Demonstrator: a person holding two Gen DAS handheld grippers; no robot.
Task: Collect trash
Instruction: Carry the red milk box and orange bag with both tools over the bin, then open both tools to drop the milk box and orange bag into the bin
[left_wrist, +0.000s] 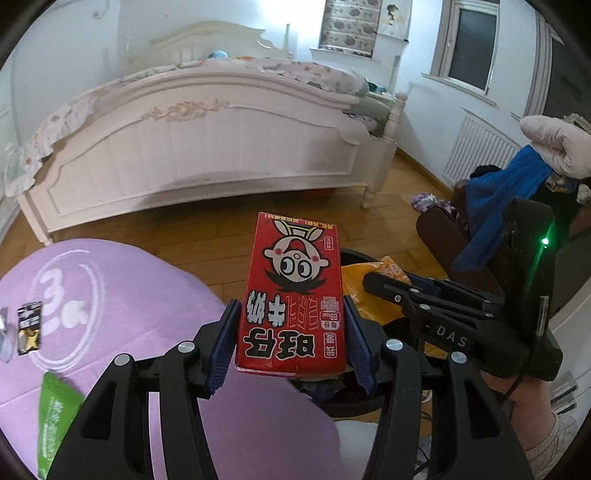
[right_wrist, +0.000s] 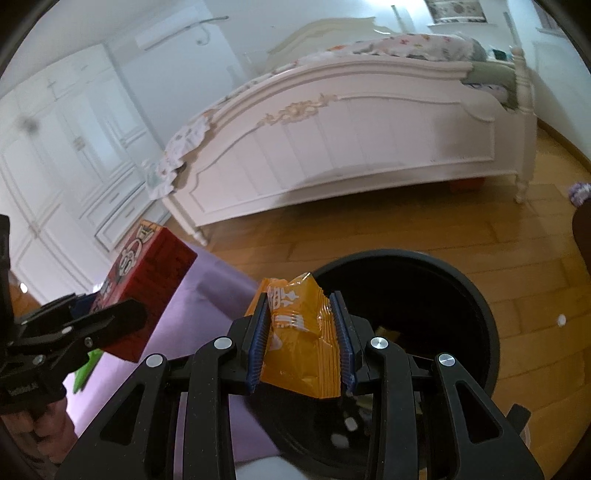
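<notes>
The left tool is clamped partway closed on a red milk carton, its blue pads pressing both long sides, and holds it in the air beside the purple mat. The right tool is closed narrower on a crumpled orange snack wrapper, which hangs over the near rim of the black trash bin on the wooden floor. On the mat lie a green packet and a small black wrapper; a white bed stands behind.
</notes>
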